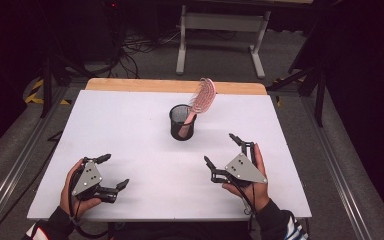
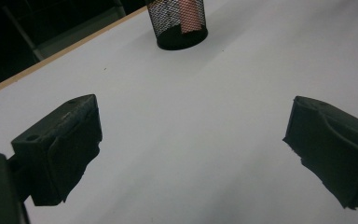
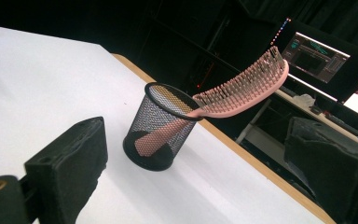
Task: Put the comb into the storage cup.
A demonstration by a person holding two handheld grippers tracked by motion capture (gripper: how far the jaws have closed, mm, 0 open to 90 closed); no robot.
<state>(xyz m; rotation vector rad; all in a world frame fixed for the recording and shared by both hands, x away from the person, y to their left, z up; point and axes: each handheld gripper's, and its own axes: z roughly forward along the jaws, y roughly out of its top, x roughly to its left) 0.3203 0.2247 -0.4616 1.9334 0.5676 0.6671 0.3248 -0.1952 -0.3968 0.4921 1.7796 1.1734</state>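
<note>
A black mesh cup [image 1: 182, 122] stands upright near the middle of the white table [image 1: 130, 130]. A pink hairbrush [image 1: 200, 100] sits in it handle down, its bristled head leaning out over the rim to the right. In the right gripper view the cup [image 3: 161, 126] and the hairbrush [image 3: 242, 91] lie ahead between the jaws. The cup [image 2: 179, 23] appears far off in the left gripper view. My left gripper [image 1: 116, 171] rests open near the front left edge. My right gripper [image 1: 220, 148] is open, front right of the cup. Both hold nothing.
A wooden strip [image 1: 175, 86] runs along the table's far edge. Beyond it stands a white desk frame [image 1: 222, 30] with cables on the floor. Monitors [image 3: 317, 56] glow in the dark background of the right gripper view.
</note>
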